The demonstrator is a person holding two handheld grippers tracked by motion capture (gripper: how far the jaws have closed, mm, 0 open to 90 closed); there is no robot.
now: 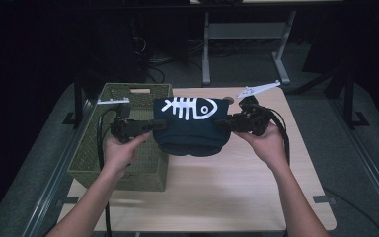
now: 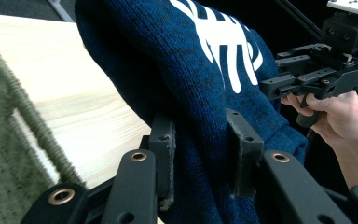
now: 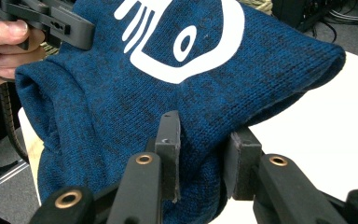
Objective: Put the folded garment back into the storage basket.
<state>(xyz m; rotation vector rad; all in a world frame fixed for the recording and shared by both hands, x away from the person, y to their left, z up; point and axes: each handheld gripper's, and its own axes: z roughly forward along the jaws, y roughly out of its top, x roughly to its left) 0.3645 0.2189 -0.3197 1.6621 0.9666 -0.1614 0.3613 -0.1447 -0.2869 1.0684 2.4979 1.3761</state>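
Observation:
A folded dark blue knit sweater (image 1: 191, 127) with a white fish-skeleton print hangs in the air between both grippers, above the light wooden table (image 1: 227, 187). My left gripper (image 1: 157, 125) is shut on its left edge. In the left gripper view the sweater (image 2: 200, 93) is bunched between the pads of the left gripper (image 2: 200, 149). My right gripper (image 1: 223, 123) is shut on the right edge. The right gripper view shows its jaws (image 3: 200, 154) pinching the knit fabric (image 3: 168, 93), with the other hand and gripper at the upper left.
An olive green mesh basket (image 1: 138, 94) stands at the table's left, just behind and under the left hand. Table legs, cables and dark floor lie beyond the far edge.

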